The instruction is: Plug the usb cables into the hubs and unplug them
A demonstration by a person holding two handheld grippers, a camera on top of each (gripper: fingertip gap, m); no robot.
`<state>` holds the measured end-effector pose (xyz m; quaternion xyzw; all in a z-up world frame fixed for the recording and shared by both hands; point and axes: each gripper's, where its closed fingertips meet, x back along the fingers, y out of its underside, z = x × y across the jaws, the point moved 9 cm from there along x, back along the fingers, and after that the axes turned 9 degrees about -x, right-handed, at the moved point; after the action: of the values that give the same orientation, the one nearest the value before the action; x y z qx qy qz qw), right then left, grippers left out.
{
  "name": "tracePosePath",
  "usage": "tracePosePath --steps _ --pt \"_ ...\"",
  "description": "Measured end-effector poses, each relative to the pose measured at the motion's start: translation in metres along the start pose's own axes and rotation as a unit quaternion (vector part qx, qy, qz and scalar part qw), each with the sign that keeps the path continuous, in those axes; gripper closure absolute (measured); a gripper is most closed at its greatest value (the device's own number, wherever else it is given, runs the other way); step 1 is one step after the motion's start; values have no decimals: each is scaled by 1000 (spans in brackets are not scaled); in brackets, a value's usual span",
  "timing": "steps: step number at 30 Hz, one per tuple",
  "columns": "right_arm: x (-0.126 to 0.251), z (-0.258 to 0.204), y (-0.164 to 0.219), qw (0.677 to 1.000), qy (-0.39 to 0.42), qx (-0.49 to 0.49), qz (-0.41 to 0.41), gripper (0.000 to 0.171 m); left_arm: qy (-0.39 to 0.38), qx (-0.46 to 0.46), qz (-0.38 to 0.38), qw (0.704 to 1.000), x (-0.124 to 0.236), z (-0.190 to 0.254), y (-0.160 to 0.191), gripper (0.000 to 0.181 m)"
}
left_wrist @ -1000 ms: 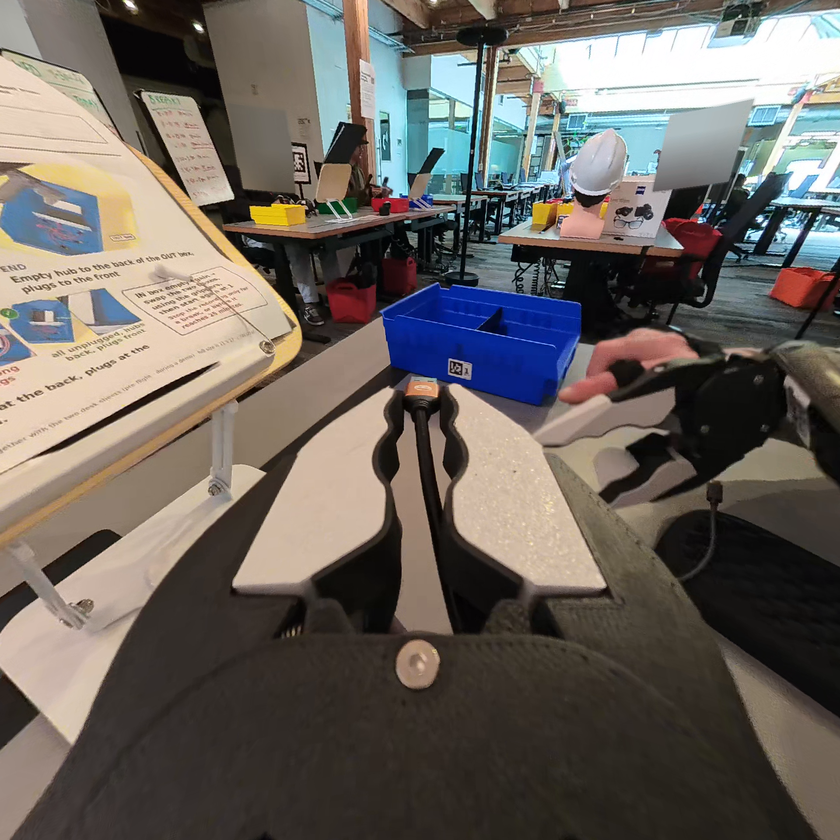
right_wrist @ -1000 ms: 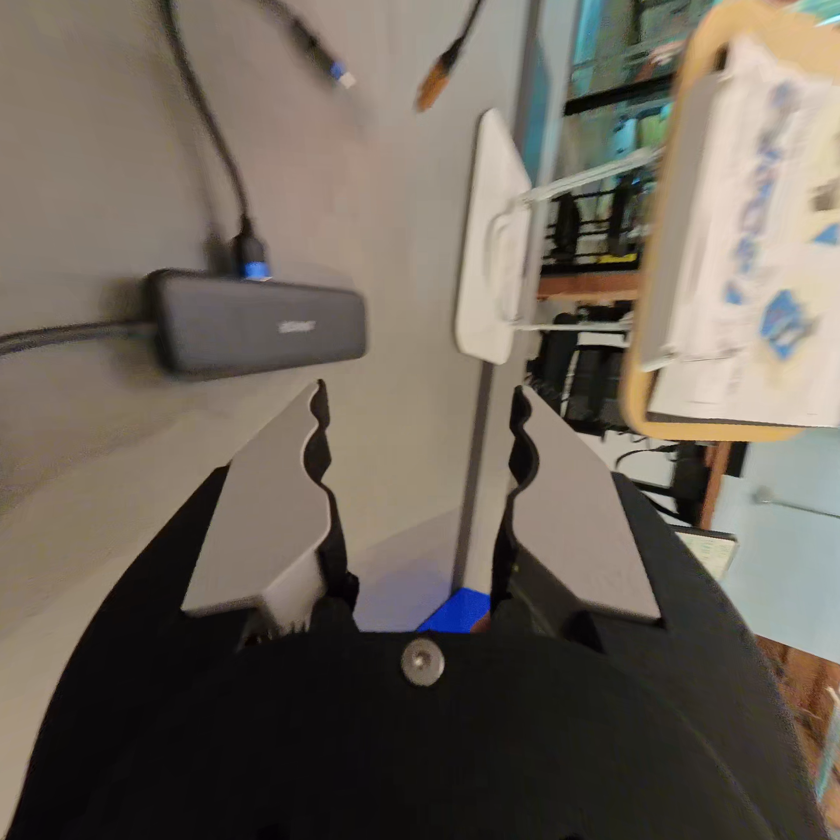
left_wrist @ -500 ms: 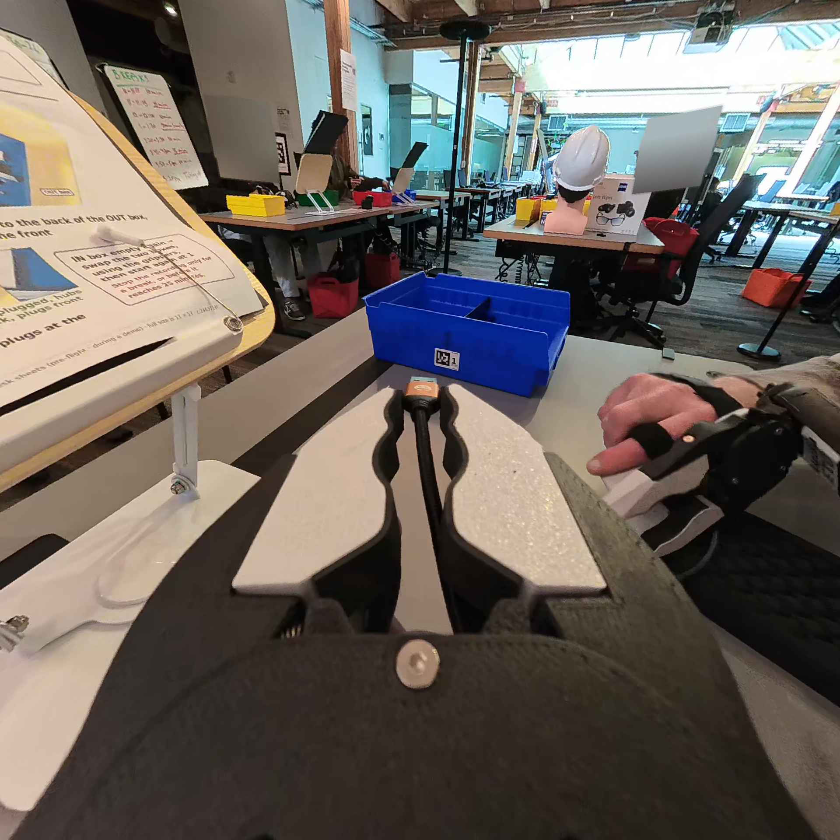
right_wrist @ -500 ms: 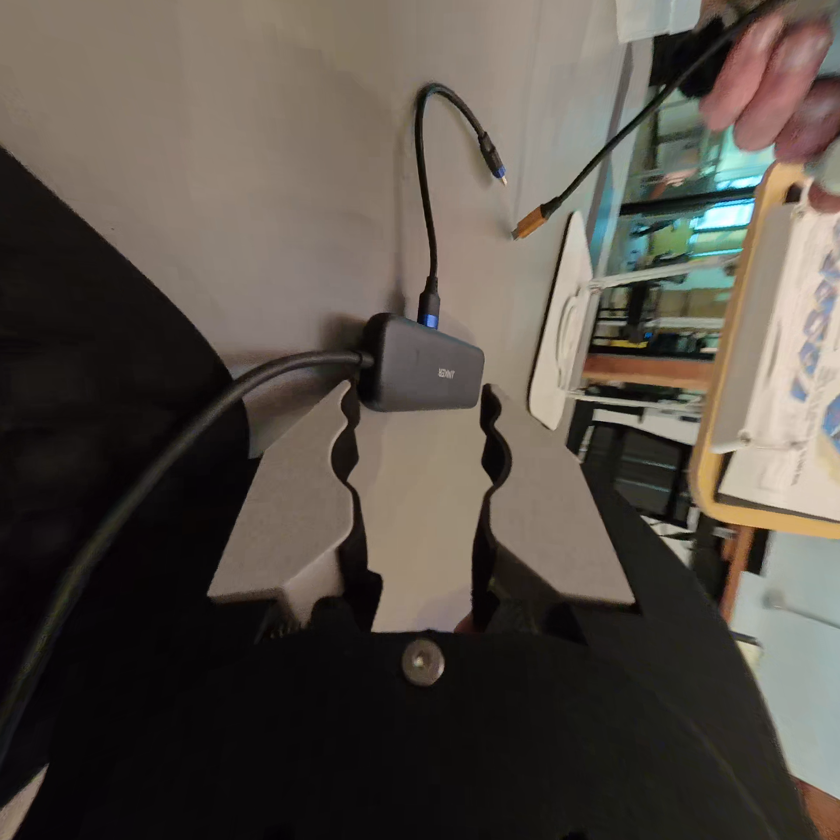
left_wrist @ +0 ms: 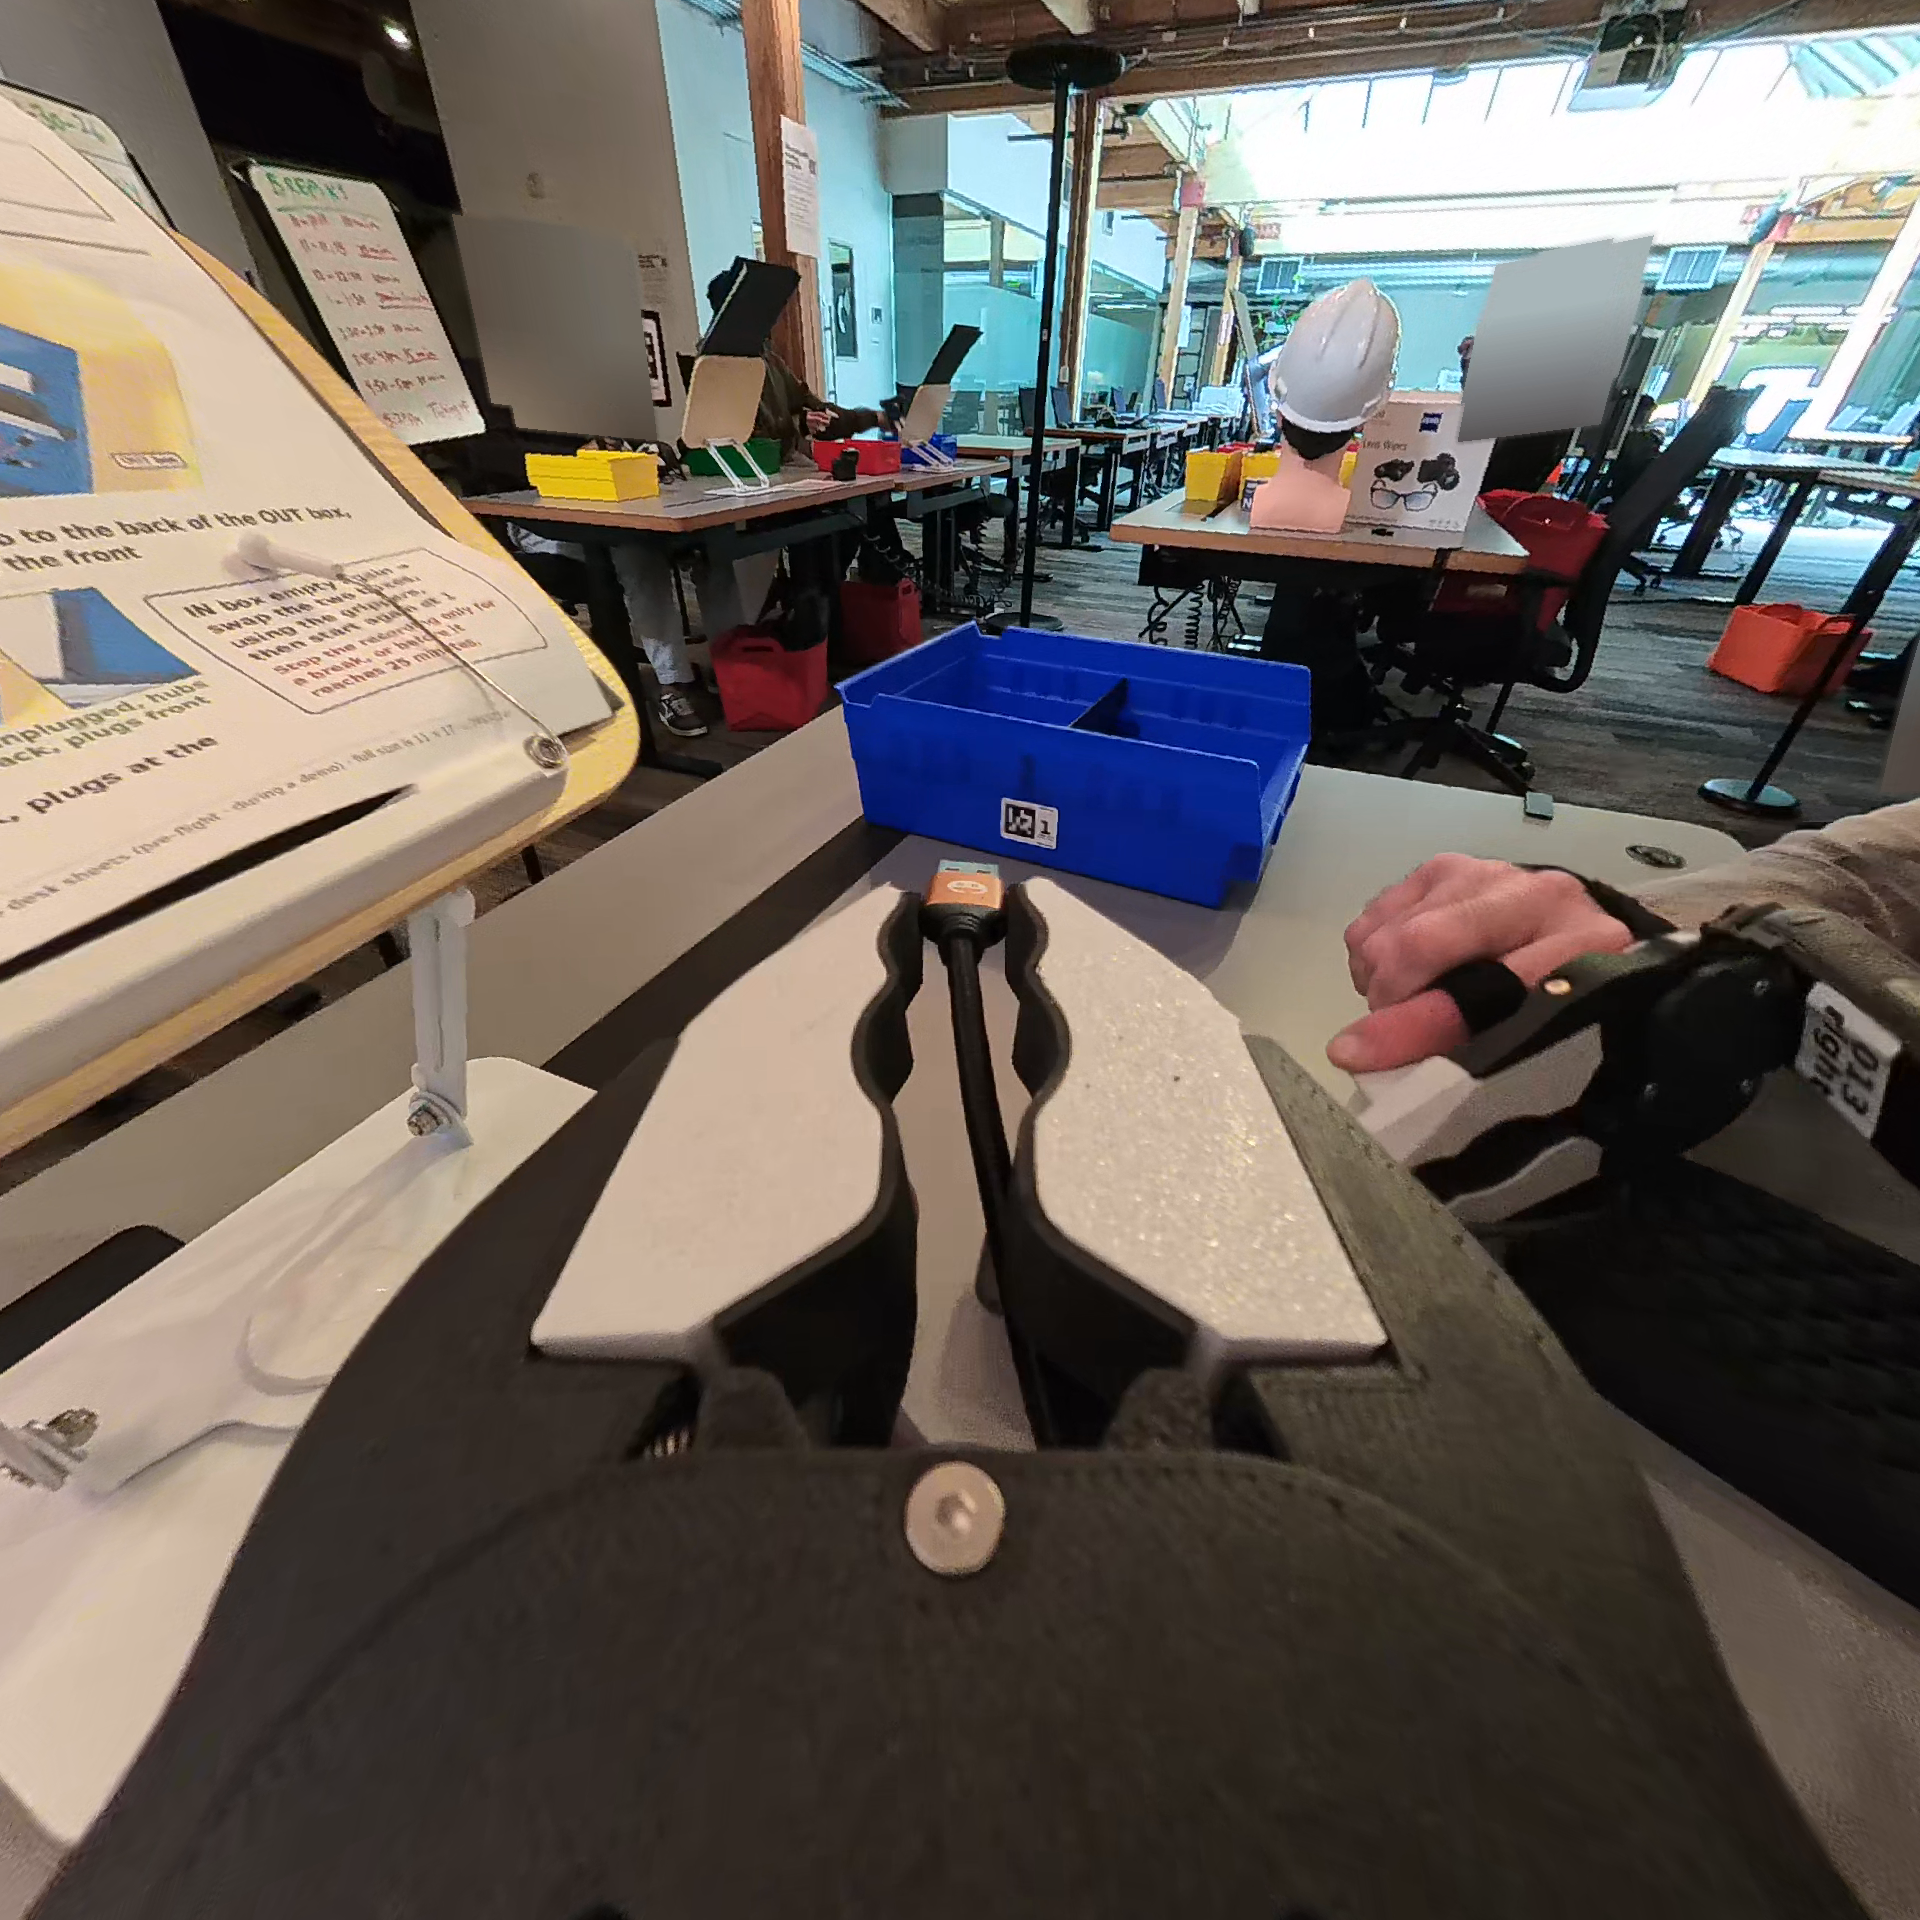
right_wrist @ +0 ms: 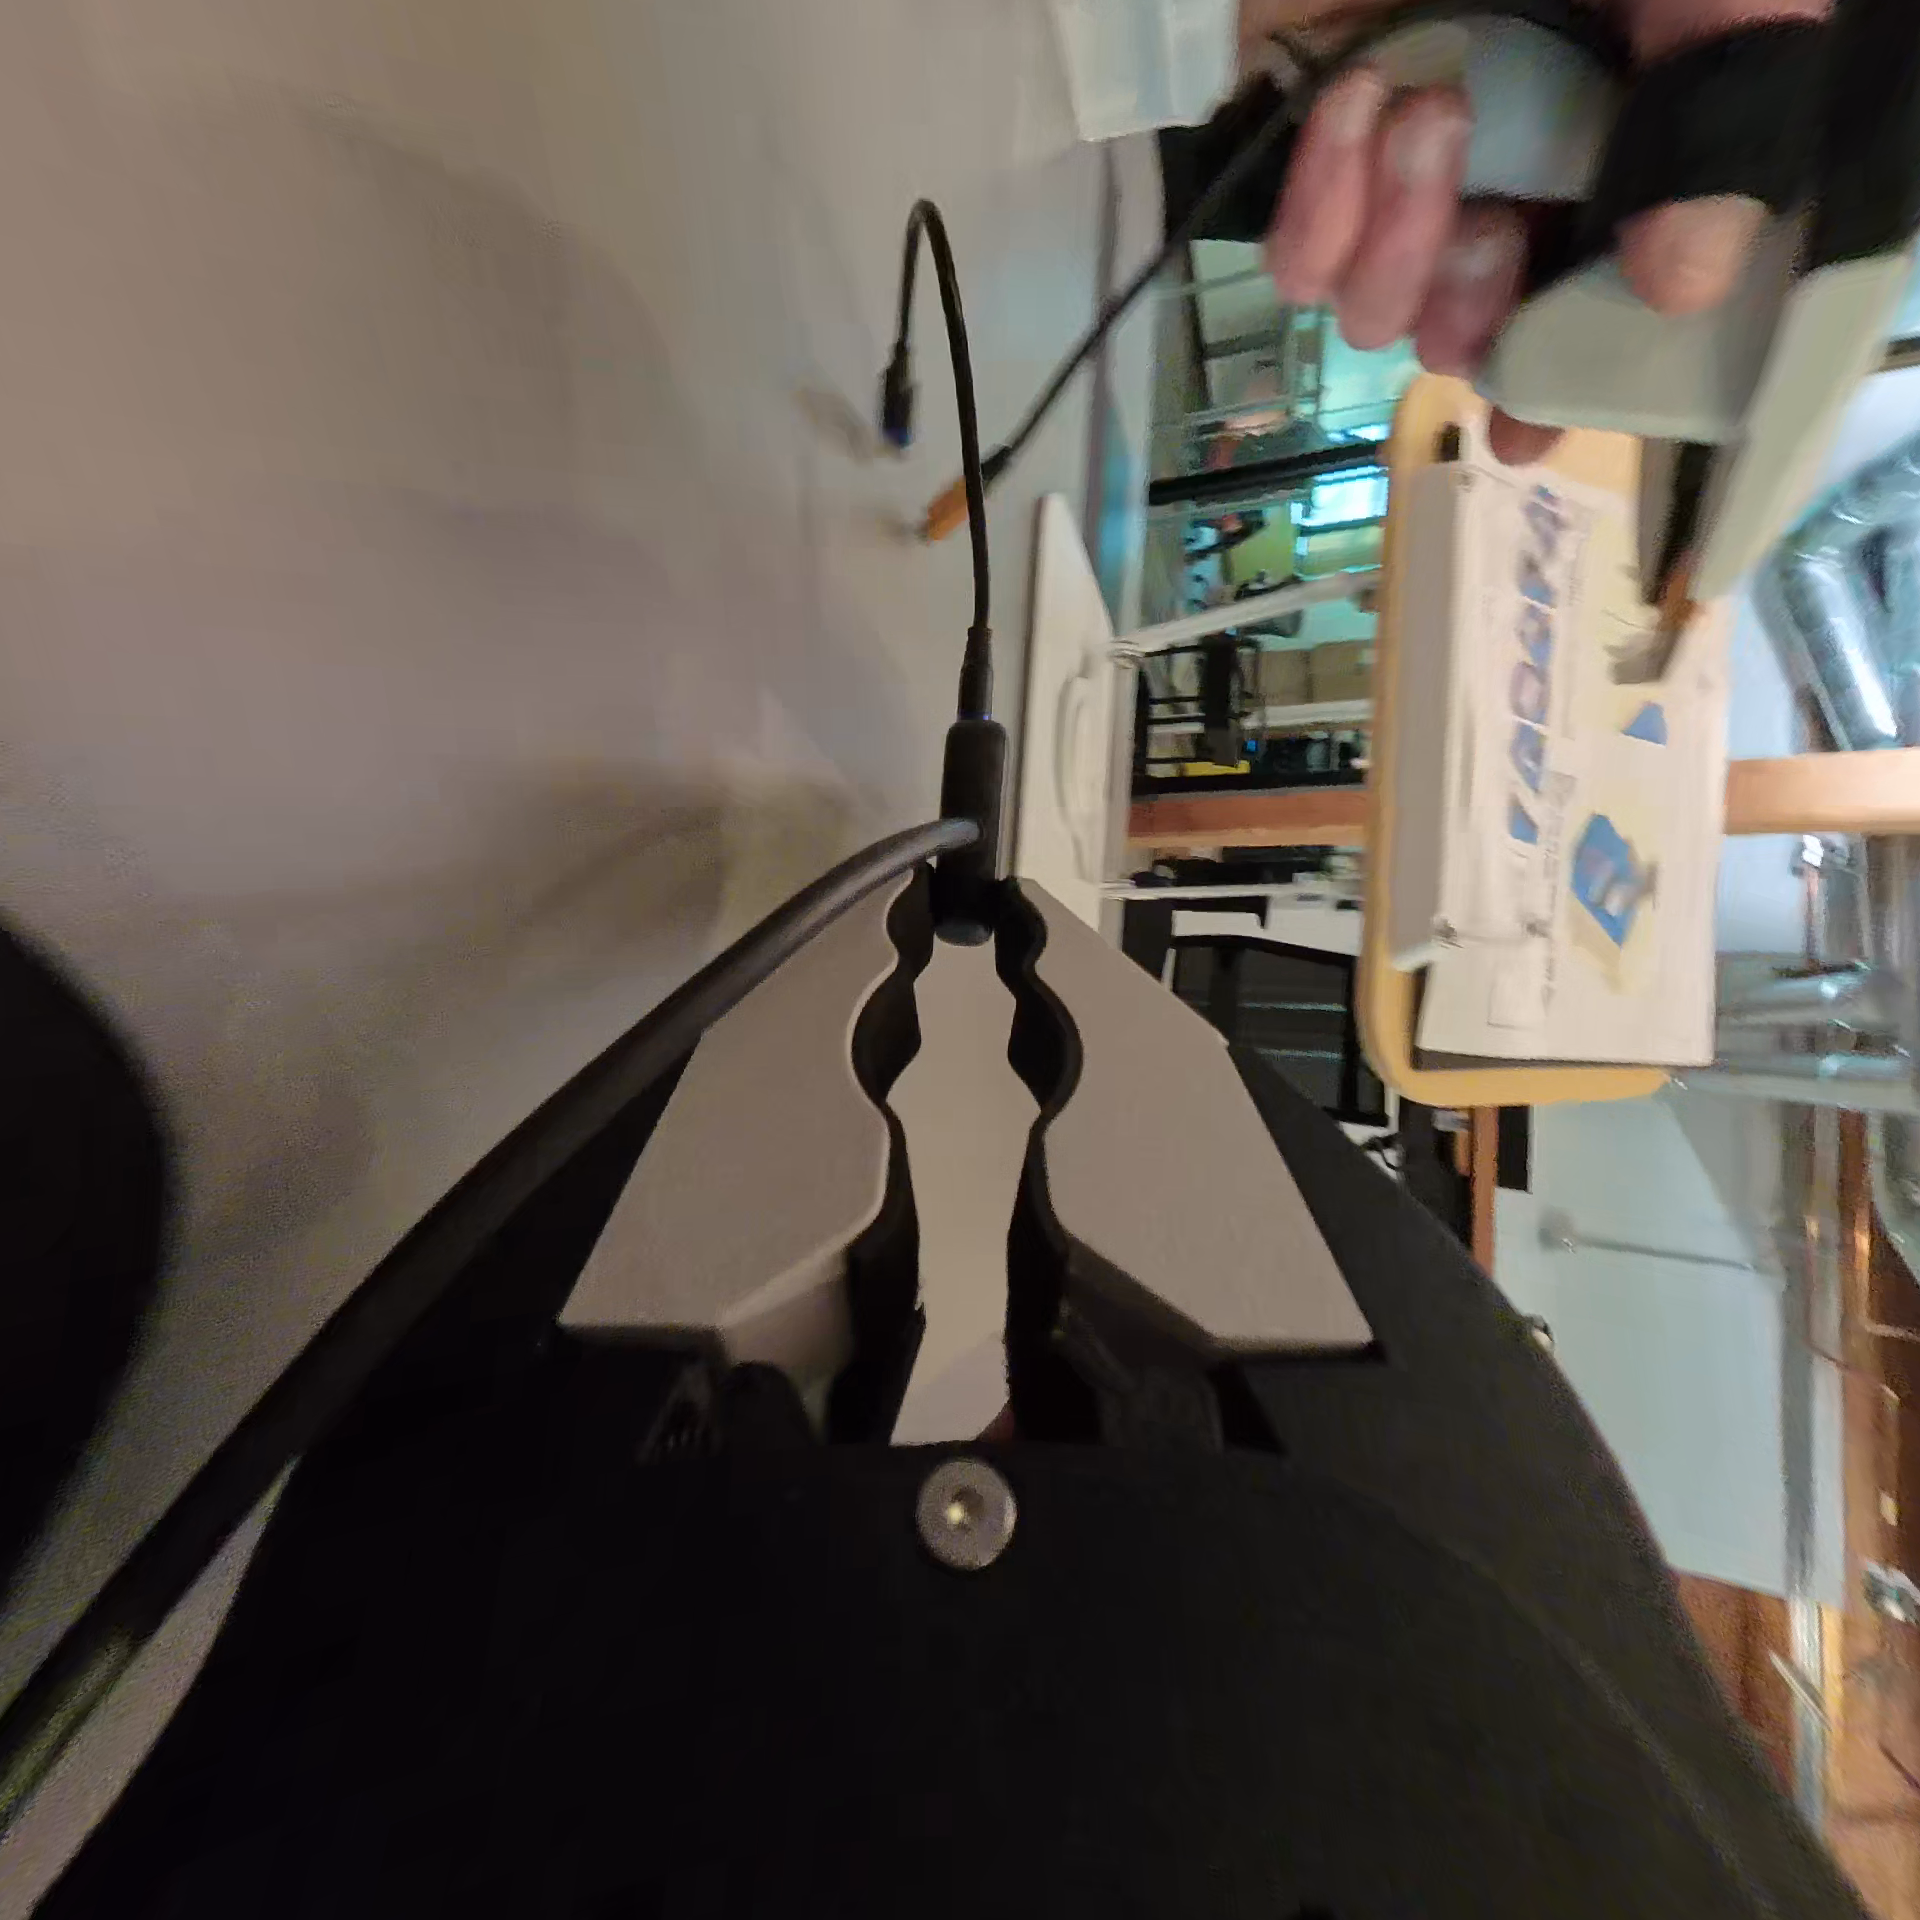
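My left gripper (left_wrist: 964, 914) pinches a black cable (left_wrist: 977, 1049) just behind its orange plug (left_wrist: 964, 891), which points at the blue bin (left_wrist: 1070, 774) close ahead. My right gripper (right_wrist: 966, 914) is clamped on the end of the dark hub (right_wrist: 975, 790), held edge-on over the grey table (right_wrist: 416, 416); one cable (right_wrist: 961, 364) is plugged in. A sheet stand (left_wrist: 208, 623) stands left.
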<state>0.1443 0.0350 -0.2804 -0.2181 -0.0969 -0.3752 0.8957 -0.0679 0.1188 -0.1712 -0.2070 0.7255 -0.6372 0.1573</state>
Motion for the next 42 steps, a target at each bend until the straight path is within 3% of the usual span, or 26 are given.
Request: tracePosePath --steps 12,21,31,42 --pt "-8 112 -14 990 138 -23 25 162 -52 -15 21 998 35 -25 -30 166" --pt "-38 215 -85 989 134 34 58 161 -116 -23 71 990 97 -53 -70 166" --pt "-38 202 -123 982 105 13 155 162 -156 -19 67 985 172 -86 -82 166" --pt "-52 184 -129 973 76 -14 216 161 -111 50 29 992 128 -98 -40 166"
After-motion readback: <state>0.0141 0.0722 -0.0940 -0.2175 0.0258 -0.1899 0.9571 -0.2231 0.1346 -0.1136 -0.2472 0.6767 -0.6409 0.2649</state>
